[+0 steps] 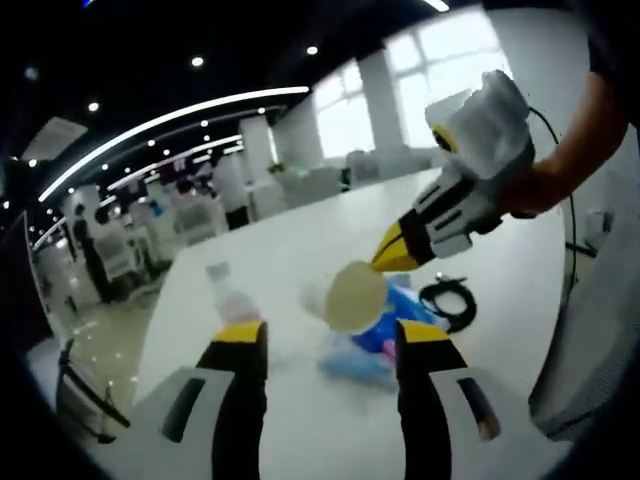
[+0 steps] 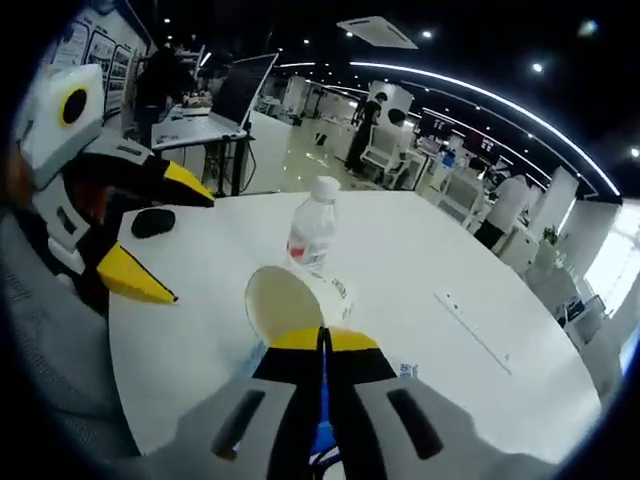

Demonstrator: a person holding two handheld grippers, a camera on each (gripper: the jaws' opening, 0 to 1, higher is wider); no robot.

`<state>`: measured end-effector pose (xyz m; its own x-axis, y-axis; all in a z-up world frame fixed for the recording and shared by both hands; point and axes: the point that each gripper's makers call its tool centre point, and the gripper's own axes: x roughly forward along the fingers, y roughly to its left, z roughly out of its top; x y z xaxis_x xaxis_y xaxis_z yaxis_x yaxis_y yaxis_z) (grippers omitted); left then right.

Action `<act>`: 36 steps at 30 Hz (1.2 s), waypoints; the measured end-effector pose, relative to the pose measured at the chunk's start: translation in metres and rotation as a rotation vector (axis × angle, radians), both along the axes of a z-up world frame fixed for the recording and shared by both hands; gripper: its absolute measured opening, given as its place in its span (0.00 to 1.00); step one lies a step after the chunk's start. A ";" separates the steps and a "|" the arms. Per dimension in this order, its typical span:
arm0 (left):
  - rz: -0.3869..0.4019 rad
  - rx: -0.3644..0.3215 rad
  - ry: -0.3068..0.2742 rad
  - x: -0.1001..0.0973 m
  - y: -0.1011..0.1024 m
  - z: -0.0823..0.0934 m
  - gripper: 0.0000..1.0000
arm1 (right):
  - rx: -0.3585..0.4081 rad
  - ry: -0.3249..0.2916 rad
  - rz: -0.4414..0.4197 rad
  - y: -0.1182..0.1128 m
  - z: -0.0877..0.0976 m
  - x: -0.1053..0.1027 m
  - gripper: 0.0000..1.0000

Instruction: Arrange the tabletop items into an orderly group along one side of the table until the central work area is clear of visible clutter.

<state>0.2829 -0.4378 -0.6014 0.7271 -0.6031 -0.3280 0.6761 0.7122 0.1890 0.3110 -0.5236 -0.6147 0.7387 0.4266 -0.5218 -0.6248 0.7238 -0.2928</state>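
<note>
A paper cup (image 1: 352,296) lies tilted over some blue packets (image 1: 372,358) on the white table (image 1: 300,235). My right gripper (image 1: 388,260) comes in from the right, and its yellow tips meet the cup's rim. In the right gripper view its jaws (image 2: 322,338) are pressed together at the rim of the cup (image 2: 285,300), whose mouth faces the camera. A clear water bottle (image 2: 312,232) stands just behind the cup; the bottle (image 1: 230,296) also shows near my left jaw. My left gripper (image 1: 330,338) is open, short of the cup, and the left gripper (image 2: 163,230) also shows holding nothing.
A coiled black cable (image 1: 450,302) lies right of the blue packets. A dark oval object (image 2: 152,222) sits on the table near the left gripper. A person's arm (image 1: 585,140) holds the right gripper. A desk with a screen (image 2: 205,125) stands beyond the table's edge.
</note>
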 end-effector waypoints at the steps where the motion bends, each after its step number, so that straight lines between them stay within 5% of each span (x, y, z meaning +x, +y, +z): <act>1: -0.003 0.001 0.000 0.001 -0.002 0.000 0.46 | 0.009 0.002 -0.009 0.000 0.002 -0.002 0.00; 17: -0.061 0.019 -0.034 0.000 -0.028 0.001 0.25 | 0.041 0.045 -0.025 0.009 0.011 -0.038 0.00; 36: -0.139 0.192 -0.129 -0.013 -0.034 -0.005 0.06 | 0.049 0.086 -0.018 0.015 0.012 -0.066 0.00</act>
